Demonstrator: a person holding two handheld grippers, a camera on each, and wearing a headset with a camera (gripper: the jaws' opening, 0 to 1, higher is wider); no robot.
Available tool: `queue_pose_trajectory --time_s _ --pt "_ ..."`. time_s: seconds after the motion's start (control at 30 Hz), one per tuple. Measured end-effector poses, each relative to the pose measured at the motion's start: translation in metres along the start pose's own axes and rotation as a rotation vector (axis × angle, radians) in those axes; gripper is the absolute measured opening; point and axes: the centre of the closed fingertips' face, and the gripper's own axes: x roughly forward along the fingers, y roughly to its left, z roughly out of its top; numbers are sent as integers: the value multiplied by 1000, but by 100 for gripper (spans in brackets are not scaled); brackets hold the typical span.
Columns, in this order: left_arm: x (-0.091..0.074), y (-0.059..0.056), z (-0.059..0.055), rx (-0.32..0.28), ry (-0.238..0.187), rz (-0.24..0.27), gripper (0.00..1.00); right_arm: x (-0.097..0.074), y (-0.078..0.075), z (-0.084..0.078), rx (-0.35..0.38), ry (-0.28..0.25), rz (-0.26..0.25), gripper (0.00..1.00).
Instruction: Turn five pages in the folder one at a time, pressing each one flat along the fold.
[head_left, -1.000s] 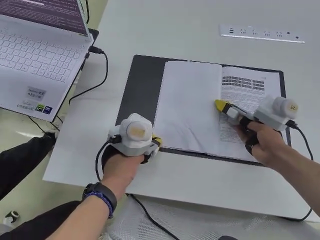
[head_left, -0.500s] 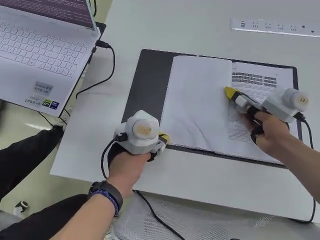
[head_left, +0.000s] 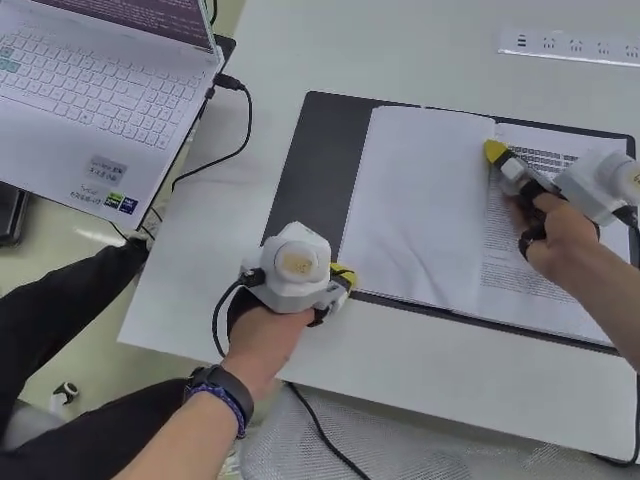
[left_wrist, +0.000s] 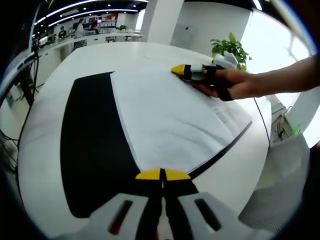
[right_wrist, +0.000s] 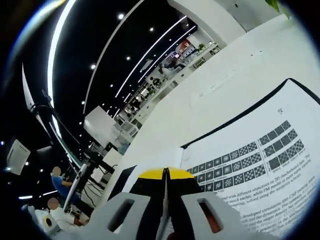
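- The black folder (head_left: 312, 180) lies open on the white surface (head_left: 400, 60); a blank white sheet (head_left: 420, 210) covers its middle and leaves bare black cover on the left; a printed page (head_left: 545, 285), with a band of small dark squares near its top, lies on the right.
- The right gripper (head_left: 494, 151) has its jaws closed, yellow tips together, with nothing visible between them; the tips sit at the fold where the blank sheet meets the printed page, near the top of the folder; whether they touch the paper or hang just above it cannot be told; in the right gripper view the rows of dark squares lie just beside the tips.
- The left gripper (head_left: 343, 272) also has its jaws drawn together on nothing; it sits at the folder's near edge, just beside the blank sheet's lower left corner; in the left gripper view its tips lie over the black cover by that corner.
- An open laptop (head_left: 90, 90) stands at the far left, apart from the folder; a black cable (head_left: 235, 150) runs from its side across the surface; a white power strip (head_left: 570, 45) lies along the far edge, well apart from the folder; a dark watch (head_left: 215, 385) is on the left wrist.
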Motion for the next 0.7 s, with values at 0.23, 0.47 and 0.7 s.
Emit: queue_pose_trajectory --time_s 0.23,0.47,0.7 --pt "1 1 -1 0 0 -1 0 18 -13 12 13 -14 -29 0" --pt "2 1 -1 4 2 -3 0 27 -8 18 12 -1 -42 0" --pt "1 0 -1 1 -2 -3 0 28 -7 15 -24 14 -35 0"
